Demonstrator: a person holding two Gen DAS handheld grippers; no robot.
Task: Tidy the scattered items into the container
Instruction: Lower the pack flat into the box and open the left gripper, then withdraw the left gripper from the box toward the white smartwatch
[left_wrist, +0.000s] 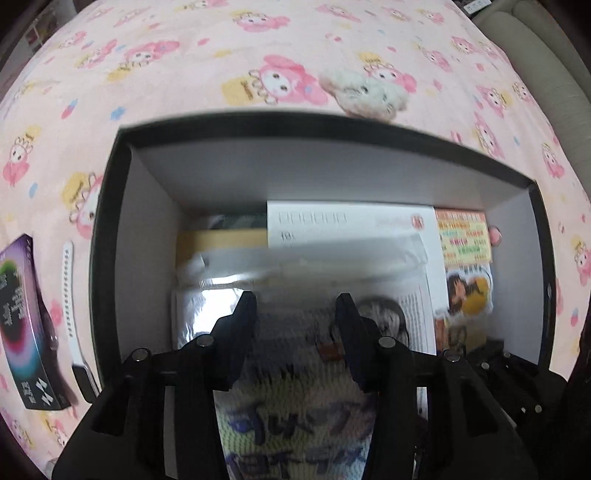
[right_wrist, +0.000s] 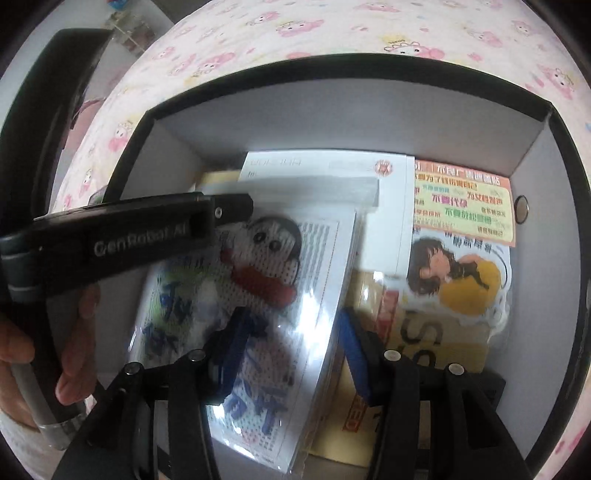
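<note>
1. Tongs first: seeing the left gripper (left_wrist: 296, 317) with jaws spread apart, nothing pinched, hanging over the open black box (left_wrist: 110, 229).
2. Same deal with the right gripper (right_wrist: 293, 338): blue fingers (right_wrist: 236, 332) parted, clamping nothing, hovering above the box too.
3. Looking down between both pairs of fingers at a clear bag with a knitted cartoon patch (right_wrist: 243, 295) inside. Lying tilted on top of the pile in the box. Too blurry in the left view to tell if any fingertip touches it.
4. Spotted from the right camera: left gripper reaching side-on over the bag's top left corner, handle wrapped by a bare hand (right_wrist: 70, 350).
5. Under the bag: white envelope (left_wrist: 347, 225) up against the far wall, yellowish carton (left_wrist: 221, 238) to its left, and a bright sticker sheet with a cartoon girl (left_wrist: 467, 273) along the right wall.
6. Also poking out from under the bag's right edge in the right view: tan packet with big letters (right_wrist: 432, 339).
7. Not boxed yet, lying on the pink character blanket (left_wrist: 184, 74): purple carton (left_wrist: 20, 325) and white strap (left_wrist: 70, 295) side by side just left of the box, plus a fluffy cream plush (left_wrist: 364, 94) just past the far rim.
</note>
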